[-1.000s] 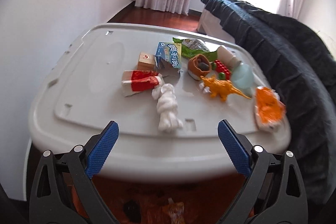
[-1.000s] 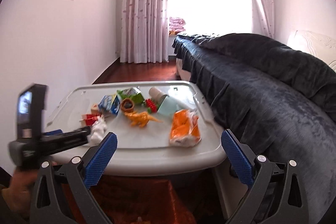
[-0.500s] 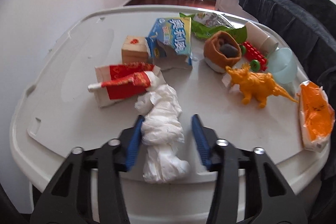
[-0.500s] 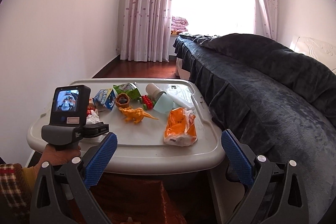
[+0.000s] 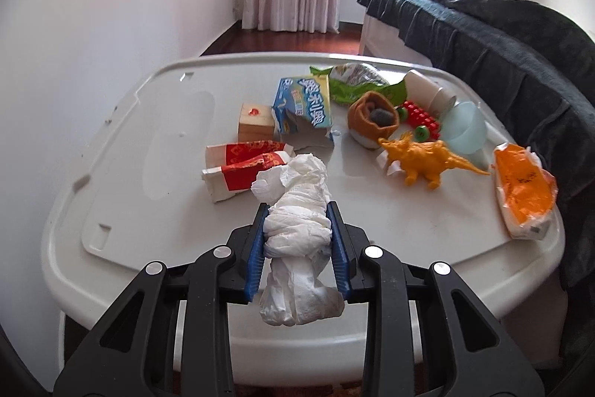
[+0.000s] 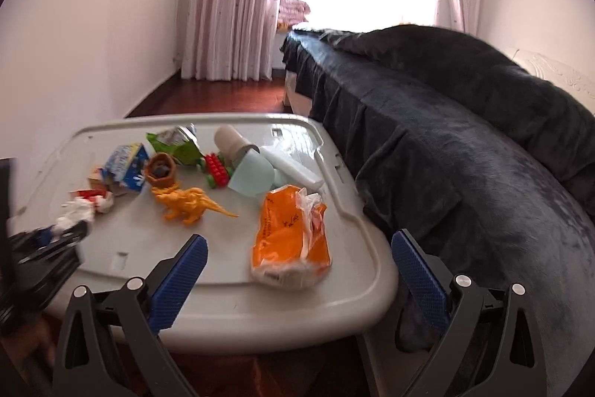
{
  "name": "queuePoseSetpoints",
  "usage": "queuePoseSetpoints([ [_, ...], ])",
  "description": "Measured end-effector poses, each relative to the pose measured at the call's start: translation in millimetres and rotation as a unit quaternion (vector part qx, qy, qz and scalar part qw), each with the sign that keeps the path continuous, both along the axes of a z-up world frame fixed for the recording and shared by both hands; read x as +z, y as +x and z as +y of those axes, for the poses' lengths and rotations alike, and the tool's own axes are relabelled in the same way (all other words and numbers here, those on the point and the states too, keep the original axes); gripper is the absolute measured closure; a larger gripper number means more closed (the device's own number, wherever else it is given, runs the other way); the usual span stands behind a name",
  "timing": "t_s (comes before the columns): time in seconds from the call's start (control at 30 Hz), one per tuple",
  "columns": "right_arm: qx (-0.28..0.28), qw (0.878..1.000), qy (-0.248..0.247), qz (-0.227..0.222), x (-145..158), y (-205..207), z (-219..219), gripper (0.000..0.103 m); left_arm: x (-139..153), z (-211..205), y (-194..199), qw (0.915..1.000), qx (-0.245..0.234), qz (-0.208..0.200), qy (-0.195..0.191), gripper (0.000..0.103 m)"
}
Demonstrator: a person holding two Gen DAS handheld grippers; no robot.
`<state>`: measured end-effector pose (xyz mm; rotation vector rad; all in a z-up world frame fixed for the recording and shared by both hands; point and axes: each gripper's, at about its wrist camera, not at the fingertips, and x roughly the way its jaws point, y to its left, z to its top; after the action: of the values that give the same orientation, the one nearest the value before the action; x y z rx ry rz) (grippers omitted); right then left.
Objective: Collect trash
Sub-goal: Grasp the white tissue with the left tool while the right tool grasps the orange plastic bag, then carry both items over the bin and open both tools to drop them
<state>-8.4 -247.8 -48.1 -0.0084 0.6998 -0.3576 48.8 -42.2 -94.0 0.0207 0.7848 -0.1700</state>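
My left gripper [image 5: 297,211] is shut on a crumpled white tissue [image 5: 293,173], its blue pads pressing both sides near the front edge of the white plastic table top [image 5: 148,144]. The right wrist view shows the same gripper [image 6: 55,240] blurred at far left with the tissue [image 6: 76,213]. My right gripper [image 6: 299,239] stands wide open just before the table's front edge, with an orange plastic bag [image 6: 290,240] lying on the table beyond its fingers. Other litter: a torn red-and-white carton [image 5: 241,166], a blue carton [image 5: 305,103], a green wrapper [image 5: 353,80].
Toys lie among the litter: an orange dinosaur [image 5: 424,157], a brown pot [image 5: 373,114], a red studded toy [image 5: 418,118], a wooden block [image 5: 254,121]. A pale blue cup [image 5: 463,133] lies by a paper cup [image 5: 424,88]. A dark-covered bed [image 6: 446,136] flanks the table's right side.
My left gripper came forward over the table and closed from wide open onto the tissue. My right gripper moved closer to the table, toward the orange bag, still open.
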Motion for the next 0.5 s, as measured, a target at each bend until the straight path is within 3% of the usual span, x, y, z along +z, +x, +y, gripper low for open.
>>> queuePoseSetpoints([
  [0.2, -0.021, 0.999, -0.001, 0.044, -41, 45, -18, 0.005, 17, 5, -10, 0.9996, -0.012, -0.016, -0.018, 0.073],
  [0.43, -0.023, 0.996, -0.01, 0.091, -73, 80, -32, 0.006, 14, 7, -14, 0.9993, -0.02, -0.013, -0.027, 0.073],
  [0.47, -0.019, 0.996, -0.01, 0.091, -75, 81, -33, 0.007, 13, 8, -13, 0.9993, -0.022, -0.012, -0.028, 0.073],
  [0.5, -0.015, 0.995, -0.01, 0.093, -77, 83, -33, 0.015, 12, 8, -13, 0.9993, -0.022, -0.01, -0.029, 0.073],
])
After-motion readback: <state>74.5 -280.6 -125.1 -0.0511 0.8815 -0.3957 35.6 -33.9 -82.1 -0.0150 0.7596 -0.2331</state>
